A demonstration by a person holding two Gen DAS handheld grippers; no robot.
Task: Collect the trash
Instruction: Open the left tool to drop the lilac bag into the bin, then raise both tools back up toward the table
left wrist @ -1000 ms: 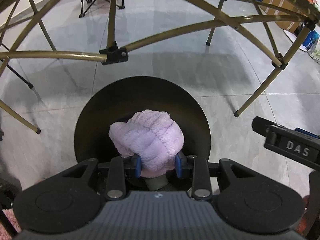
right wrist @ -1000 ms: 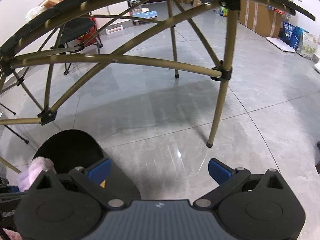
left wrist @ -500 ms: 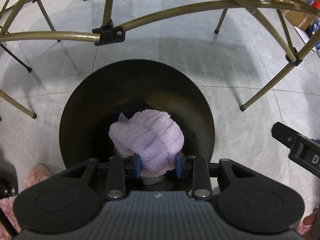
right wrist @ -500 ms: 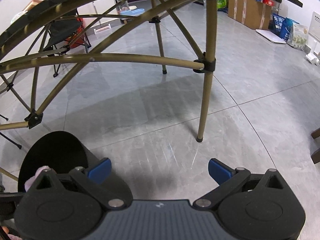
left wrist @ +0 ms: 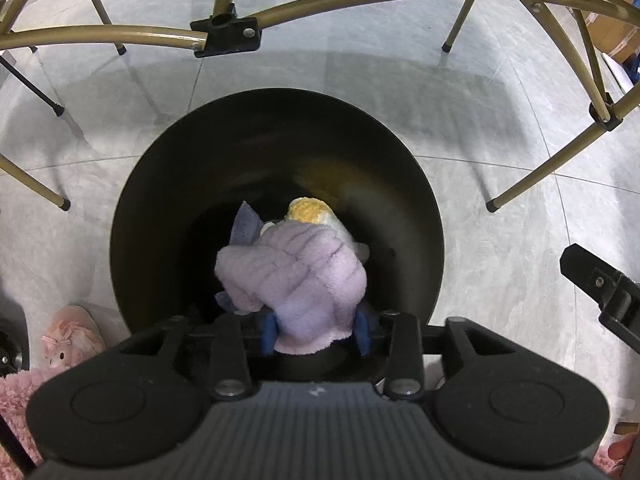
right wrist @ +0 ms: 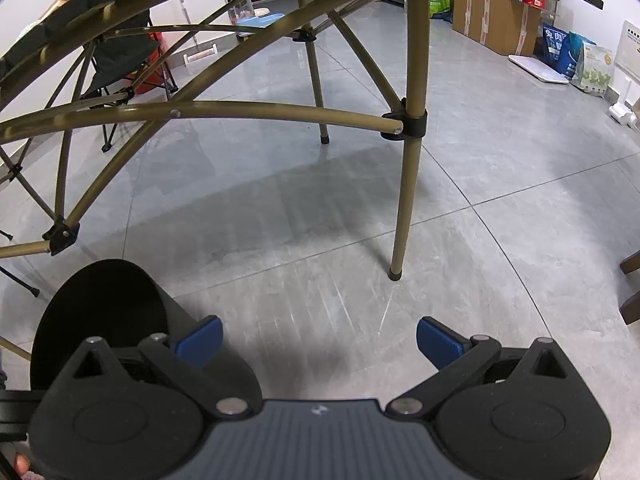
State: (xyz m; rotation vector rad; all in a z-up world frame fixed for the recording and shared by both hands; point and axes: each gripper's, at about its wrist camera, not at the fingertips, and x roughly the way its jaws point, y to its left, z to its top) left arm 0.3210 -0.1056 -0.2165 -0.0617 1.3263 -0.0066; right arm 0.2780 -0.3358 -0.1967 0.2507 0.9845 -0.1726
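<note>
My left gripper (left wrist: 316, 330) is shut on a fluffy lilac cloth (left wrist: 296, 276) and holds it over the mouth of a round black bin (left wrist: 160, 184). Inside the bin, beyond the cloth, lie a yellow-and-white fuzzy piece (left wrist: 312, 210) and a bluish scrap (left wrist: 246, 228). My right gripper (right wrist: 320, 338) is open and empty above the grey floor, just right of the bin (right wrist: 100, 308). Part of it shows at the right edge of the left wrist view (left wrist: 600, 292).
A folding table's olive metal legs and braces (right wrist: 408, 184) stand over and behind the bin. A pink slipper (left wrist: 72, 336) and pink fluffy rug (left wrist: 16, 400) lie left of the bin. A folding chair (right wrist: 120, 60), boxes and bags (right wrist: 568, 56) stand far back.
My left gripper has moved forward and lower over the bin with the lilac cloth, so the bin's inside and the pieces in it now show. The right gripper stays open.
</note>
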